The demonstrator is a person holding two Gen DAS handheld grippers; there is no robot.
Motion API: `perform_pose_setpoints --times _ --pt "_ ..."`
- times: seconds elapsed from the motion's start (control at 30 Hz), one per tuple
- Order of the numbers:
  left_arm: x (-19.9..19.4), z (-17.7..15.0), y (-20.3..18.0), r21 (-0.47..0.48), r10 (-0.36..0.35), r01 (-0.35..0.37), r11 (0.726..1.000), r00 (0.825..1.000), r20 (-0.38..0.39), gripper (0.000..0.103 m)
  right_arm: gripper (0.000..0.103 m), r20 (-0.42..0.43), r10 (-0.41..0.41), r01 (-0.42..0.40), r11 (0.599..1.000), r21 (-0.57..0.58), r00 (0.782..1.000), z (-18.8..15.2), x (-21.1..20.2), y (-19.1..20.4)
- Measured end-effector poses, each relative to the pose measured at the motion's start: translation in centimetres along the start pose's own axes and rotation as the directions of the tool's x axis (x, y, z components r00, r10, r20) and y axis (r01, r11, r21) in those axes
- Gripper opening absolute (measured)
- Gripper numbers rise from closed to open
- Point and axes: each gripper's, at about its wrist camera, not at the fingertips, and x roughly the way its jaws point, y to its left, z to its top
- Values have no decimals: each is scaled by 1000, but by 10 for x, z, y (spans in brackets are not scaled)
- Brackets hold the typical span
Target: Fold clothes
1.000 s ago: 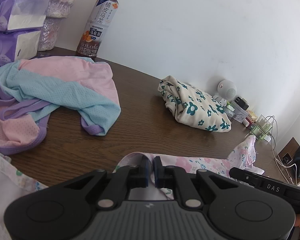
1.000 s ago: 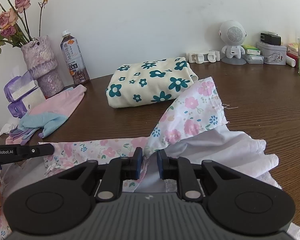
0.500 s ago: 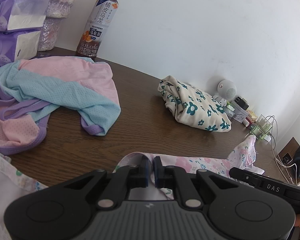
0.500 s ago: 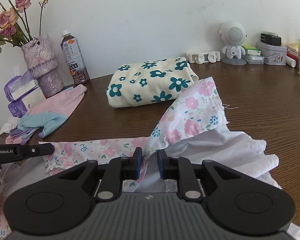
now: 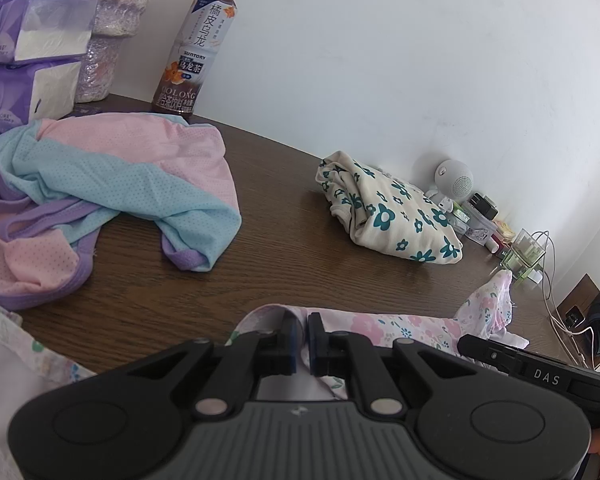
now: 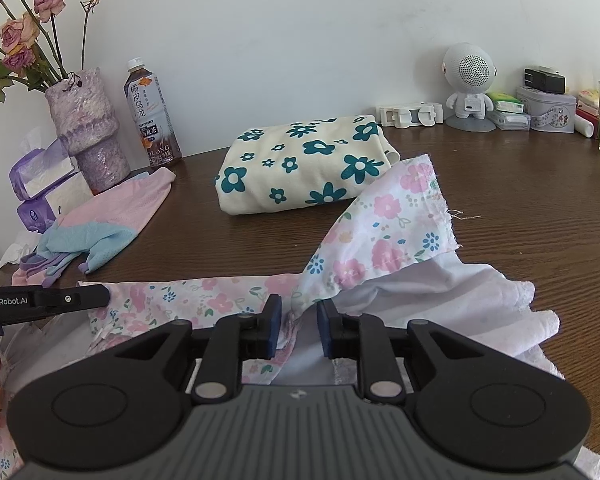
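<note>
A white garment with pink flowers (image 6: 384,220) lies across the near part of the brown table (image 6: 520,184); it also shows in the left wrist view (image 5: 400,326). My left gripper (image 5: 303,340) is shut on its folded edge. My right gripper (image 6: 298,326) has its jaws slightly apart around a fold of the same garment, which is bunched against the left finger (image 6: 272,330). A folded cream cloth with teal flowers (image 6: 304,162) lies further back. A crumpled pink, blue and purple garment (image 5: 100,184) lies to the left.
A tea bottle (image 5: 198,48), a purple vase with dried roses (image 6: 86,128) and tissue packs (image 5: 24,56) stand at the back left. A white robot speaker (image 6: 468,80), tins, a glass and cables line the back right by the wall.
My right gripper's jaws have opened a little around the floral garment. The left gripper has not moved.
</note>
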Motion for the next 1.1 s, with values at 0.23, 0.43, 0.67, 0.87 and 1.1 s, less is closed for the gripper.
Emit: perform_pose_setpoints --times 0.23,0.43,0.67,0.87,1.1 --pt "0 0 0 0 0 0 1000 1000 0 6 20 0 1 -1 1000 0 1000 0 0 0" --pt "0 0 0 0 0 0 1000 1000 0 6 20 0 1 -1 1000 -1 1000 0 0 0" --pt "0 0 0 0 0 0 1000 1000 0 6 20 0 1 -1 1000 -1 1000 0 0 0" --pt "0 0 0 1 1 -1 1000 1000 0 6 20 0 1 -1 1000 -1 1000 0 0 0" --pt "0 0 0 1 1 -1 1000 1000 0 6 22 0 4 -4 1000 -6 1000 0 0 0"
